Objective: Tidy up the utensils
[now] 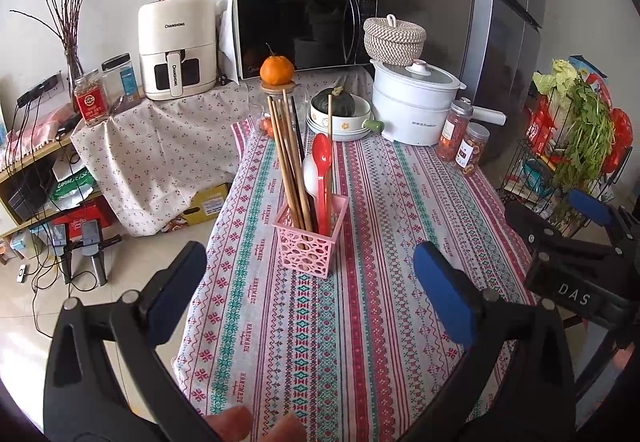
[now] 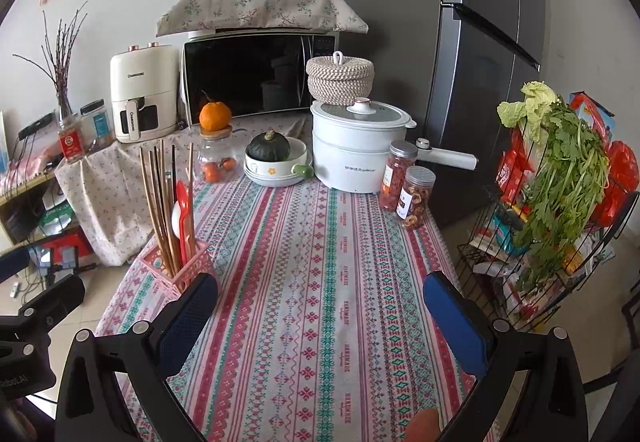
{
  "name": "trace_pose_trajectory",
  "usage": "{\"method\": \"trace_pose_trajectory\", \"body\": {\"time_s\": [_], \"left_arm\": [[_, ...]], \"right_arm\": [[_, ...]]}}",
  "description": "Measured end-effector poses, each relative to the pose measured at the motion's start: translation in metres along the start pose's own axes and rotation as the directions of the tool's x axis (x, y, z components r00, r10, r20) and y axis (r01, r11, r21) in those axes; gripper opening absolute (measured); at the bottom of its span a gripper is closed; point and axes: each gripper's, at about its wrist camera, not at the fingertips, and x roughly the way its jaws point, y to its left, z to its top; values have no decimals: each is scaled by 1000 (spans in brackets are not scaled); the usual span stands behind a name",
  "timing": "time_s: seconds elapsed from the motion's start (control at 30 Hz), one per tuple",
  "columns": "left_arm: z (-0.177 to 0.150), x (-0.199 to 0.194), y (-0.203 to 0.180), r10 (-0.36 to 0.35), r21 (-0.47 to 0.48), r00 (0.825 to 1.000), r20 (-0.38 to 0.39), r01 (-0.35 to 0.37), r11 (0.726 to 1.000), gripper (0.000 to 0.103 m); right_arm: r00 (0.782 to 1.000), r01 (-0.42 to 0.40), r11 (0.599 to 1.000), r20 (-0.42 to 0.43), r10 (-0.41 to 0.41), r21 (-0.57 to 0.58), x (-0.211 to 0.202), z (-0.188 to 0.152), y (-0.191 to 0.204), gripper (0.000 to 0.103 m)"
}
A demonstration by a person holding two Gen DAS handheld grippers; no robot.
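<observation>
Left claw [image 1: 308, 274] hanging spread wide, gripping nothing | right claw [image 2: 320, 302] likewise gaping, empty, hovering over counter [image 2: 320, 322] | pink basket [image 1: 308, 242] standing upright mid-counter, just ahead of left claw | holding chopsticks [image 1: 286, 158], red spoon [image 1: 322, 162], white spoon [image 1: 311, 172], all upright

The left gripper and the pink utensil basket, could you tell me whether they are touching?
Apart. In the left wrist view, the open left gripper hangs short of the pink utensil basket, with patterned tablecloth visible between each blue pad and the basket.
</observation>
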Motion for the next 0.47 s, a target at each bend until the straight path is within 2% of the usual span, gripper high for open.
{"method": "trace_pose_trajectory", "body": {"time_s": [0.23, 0.47], "left_arm": [[-2, 6, 0, 20, 5, 999, -27, -19, 1000, 103], [-9, 22, 1, -35, -17, 993, -111, 34, 999, 103]], "right_arm": [[1000, 0, 1000, 0, 0, 1, 0, 0, 0, 103], [1000, -4, 1000, -16, 4, 9, 6, -1, 0, 103]]}}
